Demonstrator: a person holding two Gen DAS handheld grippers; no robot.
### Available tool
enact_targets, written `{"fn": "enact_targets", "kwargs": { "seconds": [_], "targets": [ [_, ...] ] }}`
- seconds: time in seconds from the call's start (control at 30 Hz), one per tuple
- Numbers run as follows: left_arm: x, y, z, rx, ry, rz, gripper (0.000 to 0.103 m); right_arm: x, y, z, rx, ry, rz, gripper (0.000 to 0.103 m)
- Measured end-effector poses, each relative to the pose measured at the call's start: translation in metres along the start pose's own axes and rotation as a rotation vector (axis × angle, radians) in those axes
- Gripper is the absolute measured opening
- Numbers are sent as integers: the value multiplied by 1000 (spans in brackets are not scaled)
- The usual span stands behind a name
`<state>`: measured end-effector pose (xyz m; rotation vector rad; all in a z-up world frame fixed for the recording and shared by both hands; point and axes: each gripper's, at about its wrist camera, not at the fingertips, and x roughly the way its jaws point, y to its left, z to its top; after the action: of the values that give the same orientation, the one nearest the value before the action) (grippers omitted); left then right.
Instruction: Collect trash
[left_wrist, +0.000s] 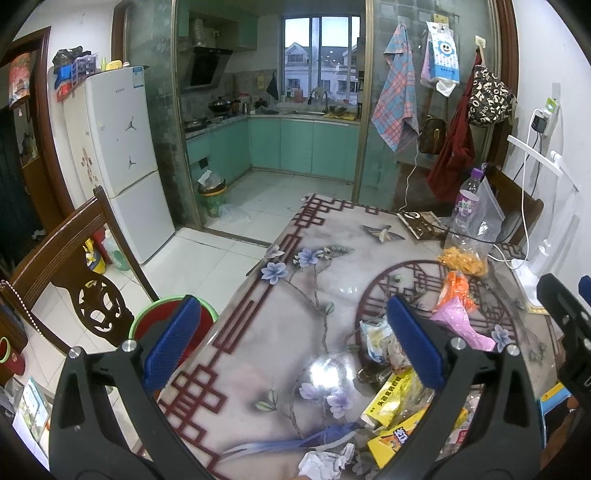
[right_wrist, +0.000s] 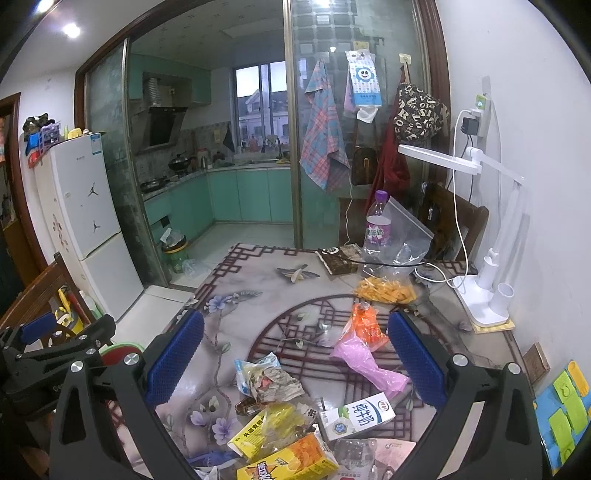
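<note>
Trash lies scattered on the flower-patterned table (right_wrist: 240, 310): a white milk carton (right_wrist: 354, 417), a pink plastic bag (right_wrist: 365, 365), an orange wrapper (right_wrist: 365, 325), a crumpled wrapper (right_wrist: 266, 376), a yellow carton (right_wrist: 258, 432) and an orange juice box (right_wrist: 291, 461). My right gripper (right_wrist: 295, 362) hangs open over this pile, holding nothing. My left gripper (left_wrist: 293, 341) is open too, above the table's left edge, with a yellow carton (left_wrist: 391, 398) and crumpled tissue (left_wrist: 325, 461) by its right finger. A red bin with a green rim (left_wrist: 155, 314) stands on the floor beside the table.
A purple-capped bottle (right_wrist: 376, 225), a clear zip bag (right_wrist: 402, 240), a bag of orange snacks (right_wrist: 384, 290) and a white desk lamp (right_wrist: 484, 291) stand at the table's far right. A wooden chair (left_wrist: 74, 258) and a fridge (left_wrist: 118, 147) are on the left.
</note>
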<state>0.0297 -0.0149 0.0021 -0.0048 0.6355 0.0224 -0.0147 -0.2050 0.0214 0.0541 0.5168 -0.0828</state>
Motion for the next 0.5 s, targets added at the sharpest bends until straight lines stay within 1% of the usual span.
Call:
{"fn": "enact_targets", "kwargs": {
  "seconds": [0.13,0.5],
  "targets": [
    [2,-4,-1,18,4,13,99,2,-1,-1,-1,5,0,96],
    [5,-8,0,21,9,-5,99,9,-4,-2,0,9,-3,96]
  ]
}}
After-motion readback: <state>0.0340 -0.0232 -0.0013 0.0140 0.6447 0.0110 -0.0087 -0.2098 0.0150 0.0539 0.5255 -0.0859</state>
